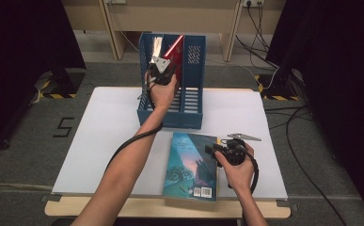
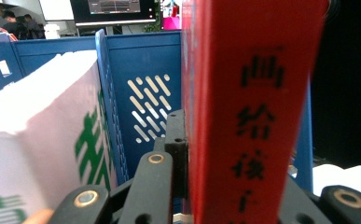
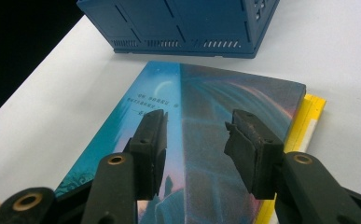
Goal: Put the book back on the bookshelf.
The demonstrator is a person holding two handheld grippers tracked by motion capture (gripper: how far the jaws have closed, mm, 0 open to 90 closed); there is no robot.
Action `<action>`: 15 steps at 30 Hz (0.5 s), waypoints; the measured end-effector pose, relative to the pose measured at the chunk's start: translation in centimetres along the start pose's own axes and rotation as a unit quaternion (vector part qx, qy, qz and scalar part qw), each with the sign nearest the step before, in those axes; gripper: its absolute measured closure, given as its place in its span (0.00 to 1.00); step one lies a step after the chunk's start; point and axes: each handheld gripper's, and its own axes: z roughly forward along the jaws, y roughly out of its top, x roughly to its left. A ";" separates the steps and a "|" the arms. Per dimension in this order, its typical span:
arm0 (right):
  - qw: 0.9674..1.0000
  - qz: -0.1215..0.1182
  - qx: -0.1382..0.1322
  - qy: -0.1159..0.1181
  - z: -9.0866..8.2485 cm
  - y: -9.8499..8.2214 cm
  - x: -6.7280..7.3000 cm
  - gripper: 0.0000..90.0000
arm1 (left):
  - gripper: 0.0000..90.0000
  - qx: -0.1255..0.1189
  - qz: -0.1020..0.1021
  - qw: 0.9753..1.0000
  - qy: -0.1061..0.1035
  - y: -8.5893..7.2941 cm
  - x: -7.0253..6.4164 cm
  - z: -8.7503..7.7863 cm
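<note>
A red book [image 1: 176, 55] stands upright in the middle slot of the blue file rack [image 1: 191, 101], and my left gripper [image 1: 163, 70] is shut on its spine. Seen from the left gripper view, the red book [image 2: 250, 107] with black characters sits between the jaws, and a white book [image 2: 43, 140] with green print stands in the slot to its left. A teal book [image 1: 193, 165] lies flat at the table's front, on top of a yellow book [image 3: 306, 121]. My right gripper [image 1: 213, 149] hovers open over the teal book [image 3: 192, 107], its pads [image 3: 152, 140] apart from the cover.
The white table top [image 1: 99, 141] stretches wide to the left of the teal book. The blue rack [image 3: 183, 25] stands just behind that book. Black curtains flank the table, and cables [image 1: 288, 113] lie on the floor at the right.
</note>
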 end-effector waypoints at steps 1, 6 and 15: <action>1.000 -0.004 -0.001 0.000 0.0 0.0 -0.1 0.62 | 0.88 0.001 0.000 1.000 0.001 -0.1 -0.1 0.1; 1.000 0.001 0.002 0.002 0.1 -0.1 0.0 0.62 | 0.88 0.005 -0.003 1.000 0.005 -0.5 -0.3 0.3; 1.000 -0.006 0.005 0.001 0.2 -0.1 -0.1 0.62 | 0.88 0.015 -0.001 1.000 0.014 -1.6 -0.6 1.1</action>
